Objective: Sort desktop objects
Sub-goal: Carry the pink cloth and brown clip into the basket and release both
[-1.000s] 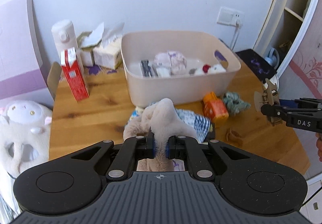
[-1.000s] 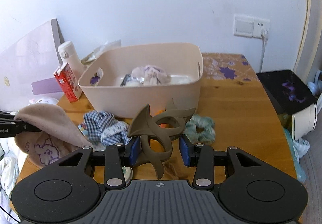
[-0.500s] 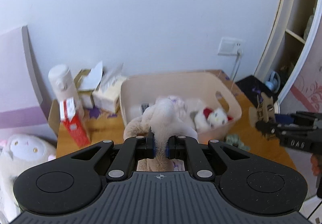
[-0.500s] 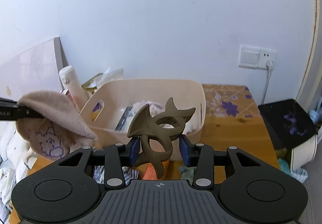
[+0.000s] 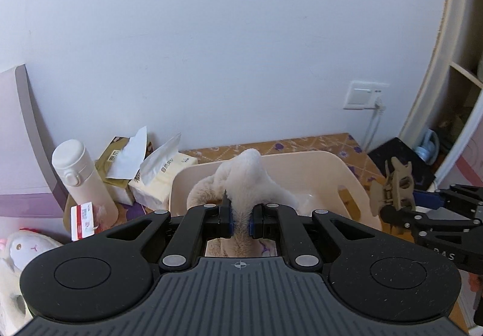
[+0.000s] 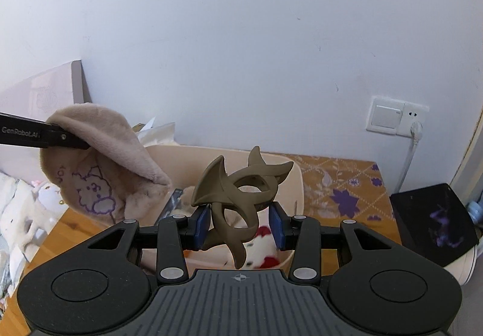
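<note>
A: Two grippers up over the bin (image 5: pixel 347 168). Far left?
B: Plush toy (image 5: pixel 18 248), then flask (image 5: pixel 80 173), red carton (image 5: pixel 82 219), two tissue packs (image 5: pixel 145 173) against wall.
A: Left gripper (image 5: pixel 240 222)?
B: Jaws pinched tight on beige pouch (image 5: pixel 247 182); pouch hanging in air at bin's left rim, purple drawing on lining.
A: Right gripper (image 6: pixel 238 224)?
B: Jaws part open, clamped on brown hair claw (image 6: pixel 238 194), above bin interior. Red-and-white plush (image 6: pixel 259 245) in bin below.
A: Far right?
B: Wall socket (image 6: pixel 395 120), black box (image 6: pixel 434 221).

Black ribbed gripper (image 5: pixel 240 224), blue pads (image 6: pixel 201 222)
</note>
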`<state>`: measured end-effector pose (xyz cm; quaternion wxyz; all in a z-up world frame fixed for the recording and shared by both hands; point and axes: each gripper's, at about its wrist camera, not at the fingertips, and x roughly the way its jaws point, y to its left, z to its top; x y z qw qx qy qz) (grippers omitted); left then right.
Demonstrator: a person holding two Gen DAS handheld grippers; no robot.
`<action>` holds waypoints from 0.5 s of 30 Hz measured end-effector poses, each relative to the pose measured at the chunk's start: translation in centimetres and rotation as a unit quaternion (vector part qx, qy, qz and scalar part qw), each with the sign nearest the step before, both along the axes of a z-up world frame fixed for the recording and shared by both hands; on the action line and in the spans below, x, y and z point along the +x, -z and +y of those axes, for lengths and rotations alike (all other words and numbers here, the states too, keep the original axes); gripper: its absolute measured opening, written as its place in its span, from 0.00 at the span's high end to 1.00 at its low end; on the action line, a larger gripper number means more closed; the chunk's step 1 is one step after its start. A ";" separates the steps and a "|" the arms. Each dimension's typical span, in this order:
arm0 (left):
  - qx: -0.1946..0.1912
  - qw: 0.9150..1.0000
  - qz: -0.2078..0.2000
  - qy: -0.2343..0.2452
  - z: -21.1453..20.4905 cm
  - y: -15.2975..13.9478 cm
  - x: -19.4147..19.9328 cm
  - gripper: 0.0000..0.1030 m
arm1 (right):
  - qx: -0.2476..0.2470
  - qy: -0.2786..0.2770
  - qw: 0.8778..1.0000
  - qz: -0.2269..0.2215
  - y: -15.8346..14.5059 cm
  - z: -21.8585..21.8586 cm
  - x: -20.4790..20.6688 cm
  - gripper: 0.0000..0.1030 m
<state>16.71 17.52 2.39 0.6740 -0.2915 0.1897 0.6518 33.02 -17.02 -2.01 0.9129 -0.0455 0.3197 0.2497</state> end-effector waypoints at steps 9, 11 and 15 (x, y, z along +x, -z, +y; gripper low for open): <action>-0.075 0.997 0.008 -0.032 5.2 4.8 1.7 0.92 | -0.030 -0.022 0.999 0.019 2.3 1.4 4.9 0.62; -0.092 0.995 0.000 -0.026 5.6 5.8 2.1 0.92 | -0.039 -0.030 0.998 0.029 3.2 1.8 5.8 0.62; -0.129 0.991 -0.004 -0.023 6.5 7.9 2.7 0.92 | -0.058 -0.047 0.996 0.048 4.6 2.7 6.8 0.62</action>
